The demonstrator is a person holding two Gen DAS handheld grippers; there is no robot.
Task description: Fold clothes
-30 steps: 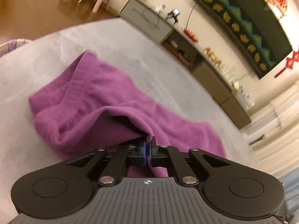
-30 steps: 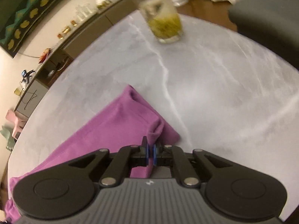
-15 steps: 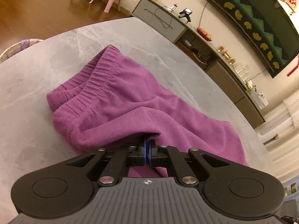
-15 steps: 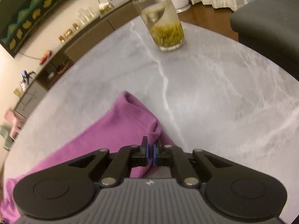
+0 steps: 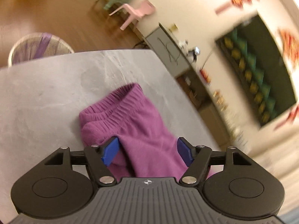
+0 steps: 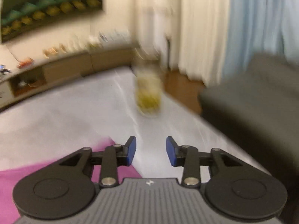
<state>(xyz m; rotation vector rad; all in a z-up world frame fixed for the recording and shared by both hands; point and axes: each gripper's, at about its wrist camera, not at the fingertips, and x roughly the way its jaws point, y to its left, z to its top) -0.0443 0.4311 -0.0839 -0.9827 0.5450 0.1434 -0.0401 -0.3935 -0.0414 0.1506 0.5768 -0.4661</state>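
Note:
Purple shorts (image 5: 130, 123) lie folded on the grey marble table (image 5: 46, 93), with the ribbed waistband at the far end. My left gripper (image 5: 147, 151) is open, its blue pads (image 5: 110, 151) spread either side of a raised fold of the cloth. In the right wrist view my right gripper (image 6: 151, 150) is open and empty above the bare table (image 6: 74, 121). One purple corner of the shorts (image 6: 104, 145) lies under its left finger. The right wrist view is blurred.
A glass jar of yellow-green tea (image 6: 148, 97) stands on the table ahead of the right gripper. A dark grey sofa (image 6: 252, 97) is at the right. A wicker basket (image 5: 37, 46) stands on the floor beyond the table's far left edge.
Both grippers were shut on the purple cloth and have opened, letting it go. The shorts now lie more compactly folded. Both cameras have tilted up and swung.

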